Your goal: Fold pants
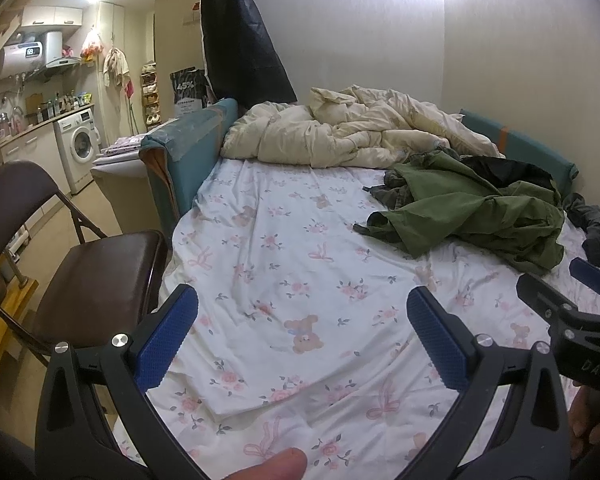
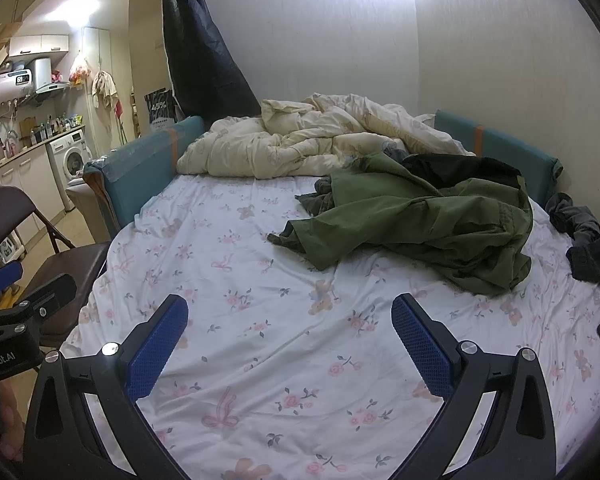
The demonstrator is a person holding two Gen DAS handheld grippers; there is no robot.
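Note:
Crumpled olive-green pants [image 1: 472, 212] lie in a heap on the right far part of the bed; they also show in the right wrist view [image 2: 428, 216]. My left gripper [image 1: 302, 330] is open and empty, hovering over the floral sheet [image 1: 300, 264] well short of the pants. My right gripper [image 2: 290, 338] is open and empty too, above the sheet [image 2: 260, 280] in front of the pants. Part of the right gripper shows at the right edge of the left wrist view [image 1: 572, 312], and part of the left gripper at the left edge of the right wrist view [image 2: 24, 312].
A rumpled cream duvet [image 1: 340, 132] lies at the bed's far end. Dark garments [image 2: 588, 240] lie at the right edge, and a black one [image 2: 460, 168] behind the pants. A brown folding chair [image 1: 80, 272] stands left of the bed. Teal bed boards [image 1: 192, 148] flank it.

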